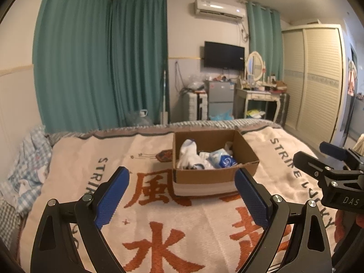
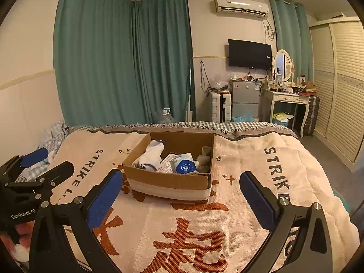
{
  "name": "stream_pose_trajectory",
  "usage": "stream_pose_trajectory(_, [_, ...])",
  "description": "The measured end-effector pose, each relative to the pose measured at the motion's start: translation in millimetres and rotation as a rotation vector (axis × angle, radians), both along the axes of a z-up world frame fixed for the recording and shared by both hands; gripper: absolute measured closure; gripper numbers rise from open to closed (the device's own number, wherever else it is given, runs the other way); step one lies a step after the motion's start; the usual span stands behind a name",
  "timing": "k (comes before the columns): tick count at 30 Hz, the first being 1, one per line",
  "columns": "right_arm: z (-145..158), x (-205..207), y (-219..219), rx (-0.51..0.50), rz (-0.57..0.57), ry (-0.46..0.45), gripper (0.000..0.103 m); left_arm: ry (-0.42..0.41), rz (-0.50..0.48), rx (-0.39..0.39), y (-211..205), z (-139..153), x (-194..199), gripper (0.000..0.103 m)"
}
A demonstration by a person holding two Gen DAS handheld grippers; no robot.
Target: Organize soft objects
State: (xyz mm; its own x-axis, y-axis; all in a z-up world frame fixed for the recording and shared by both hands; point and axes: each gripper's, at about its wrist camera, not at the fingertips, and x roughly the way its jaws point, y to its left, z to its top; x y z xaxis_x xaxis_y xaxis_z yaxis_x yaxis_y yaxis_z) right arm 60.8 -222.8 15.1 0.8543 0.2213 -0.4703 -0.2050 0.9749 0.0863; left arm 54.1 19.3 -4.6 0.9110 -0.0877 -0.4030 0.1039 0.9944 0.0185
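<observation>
An open cardboard box (image 1: 204, 177) (image 2: 168, 179) sits on the pink blanket in the middle of the bed. Inside lie white socks (image 1: 188, 154) (image 2: 151, 155), a blue tissue pack (image 1: 221, 159) (image 2: 184, 165) and a grey soft item (image 2: 204, 157). My left gripper (image 1: 182, 179) is open and empty, just short of the box's near wall. My right gripper (image 2: 180, 184) is open and empty, also in front of the box. The right gripper shows at the right edge of the left wrist view (image 1: 318, 159); the left one shows at the left edge of the right wrist view (image 2: 43, 163).
The pink blanket (image 1: 159, 223) (image 2: 250, 159) with orange characters covers the bed. Checked bedding (image 1: 27, 168) is bunched at the left. Beyond the bed's foot stand a small fridge (image 2: 244, 100), a dressing table (image 2: 286, 100), a wardrobe (image 2: 341, 86) and green curtains (image 2: 125, 56).
</observation>
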Motion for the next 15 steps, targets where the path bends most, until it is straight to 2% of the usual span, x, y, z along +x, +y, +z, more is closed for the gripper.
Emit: stream_pose_trajectory(15, [-1.5, -0.6, 1.1, -0.008, -0.006, -0.011, 0.000, 0.007, 0.029, 0.005, 2.2, -2.0, 1.4, 0.008])
